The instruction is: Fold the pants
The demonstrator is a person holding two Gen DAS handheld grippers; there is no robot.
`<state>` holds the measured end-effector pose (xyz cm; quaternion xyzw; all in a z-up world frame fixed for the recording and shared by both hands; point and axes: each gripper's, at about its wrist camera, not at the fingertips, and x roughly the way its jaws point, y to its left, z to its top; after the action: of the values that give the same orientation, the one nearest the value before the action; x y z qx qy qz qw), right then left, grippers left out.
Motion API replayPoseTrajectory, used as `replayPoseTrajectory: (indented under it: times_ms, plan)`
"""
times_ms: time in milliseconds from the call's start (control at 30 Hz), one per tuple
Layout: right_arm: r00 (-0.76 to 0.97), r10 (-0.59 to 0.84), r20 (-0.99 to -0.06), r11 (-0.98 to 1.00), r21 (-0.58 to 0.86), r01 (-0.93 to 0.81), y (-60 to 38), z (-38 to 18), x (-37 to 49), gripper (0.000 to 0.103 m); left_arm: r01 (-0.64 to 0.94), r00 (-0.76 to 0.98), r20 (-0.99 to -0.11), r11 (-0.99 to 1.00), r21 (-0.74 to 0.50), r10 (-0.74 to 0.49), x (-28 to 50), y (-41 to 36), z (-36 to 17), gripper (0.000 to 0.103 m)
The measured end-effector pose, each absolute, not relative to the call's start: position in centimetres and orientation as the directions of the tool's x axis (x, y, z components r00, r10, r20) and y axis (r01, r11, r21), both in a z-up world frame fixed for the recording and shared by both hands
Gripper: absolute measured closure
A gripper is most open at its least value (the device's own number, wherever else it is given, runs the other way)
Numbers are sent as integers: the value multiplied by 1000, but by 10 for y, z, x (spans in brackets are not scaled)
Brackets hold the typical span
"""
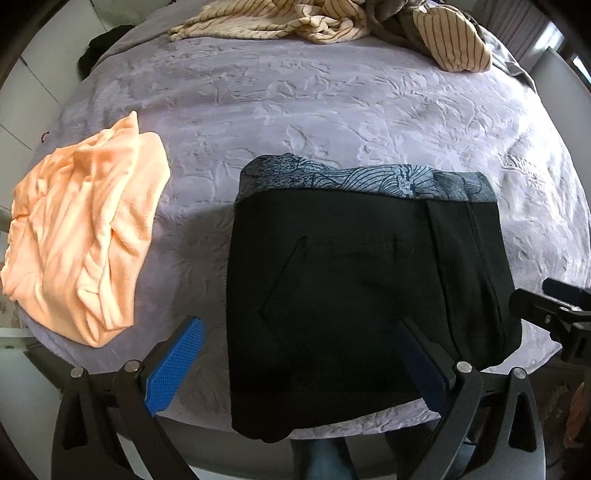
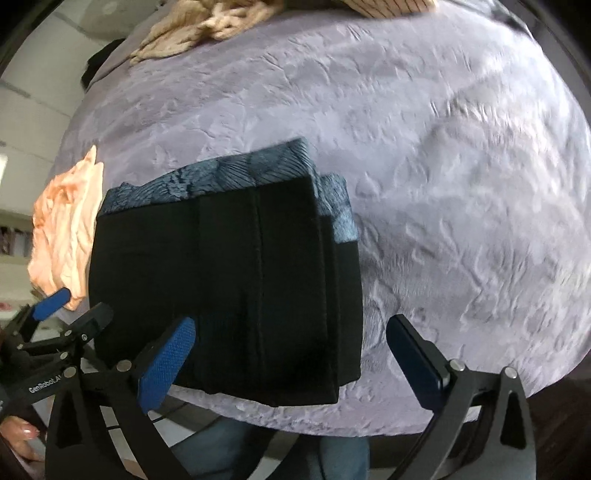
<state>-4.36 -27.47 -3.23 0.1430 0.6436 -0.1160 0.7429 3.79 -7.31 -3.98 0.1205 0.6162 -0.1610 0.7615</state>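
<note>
The black pants [image 1: 354, 295] lie folded into a flat packet near the bed's front edge, with a blue-grey patterned layer showing along their far edge. In the right wrist view the same pants [image 2: 229, 288] sit left of centre. My left gripper [image 1: 301, 326] hangs open above the packet's left part, nothing between its blue pads [image 1: 177, 365]. My right gripper [image 2: 291, 325] is also open, above the packet's right edge, and holds nothing. Its black frame shows at the right edge of the left wrist view.
A lilac embossed bedspread [image 1: 332, 110] covers the bed. A crumpled peach garment [image 1: 85, 236] lies at the left; striped cream clothes [image 1: 295, 18] are heaped at the far edge. A person's jeans-clad legs [image 2: 332, 454] stand at the near edge.
</note>
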Motion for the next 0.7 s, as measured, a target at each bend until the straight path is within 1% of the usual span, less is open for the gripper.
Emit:
replayPoseTrajectory:
  times_ms: [133, 233, 367, 567, 700]
  plan:
    - [134, -3, -991, 941, 42, 336, -266, -30, -39, 0, 385, 202, -977, 923, 17, -66, 36, -71, -40, 0]
    - [117, -3, -993, 939, 37, 343, -263, -31, -40, 0, 380, 218, -974, 925, 20, -69, 34, -69, -37, 0]
    - [99, -45, -994, 938, -8, 347, -260, -30, -43, 0, 383, 231, -971, 923, 27, -68, 32, -69, -34, 0]
    - [86, -100, -991, 934, -64, 350, -256, -32, -46, 0, 395, 238, -971, 916, 69, -29, 25, -73, -35, 0]
    - [85, -123, -989, 934, -86, 347, -253, -30, -48, 0, 400, 237, -971, 914, 69, -30, 22, -74, -34, 0]
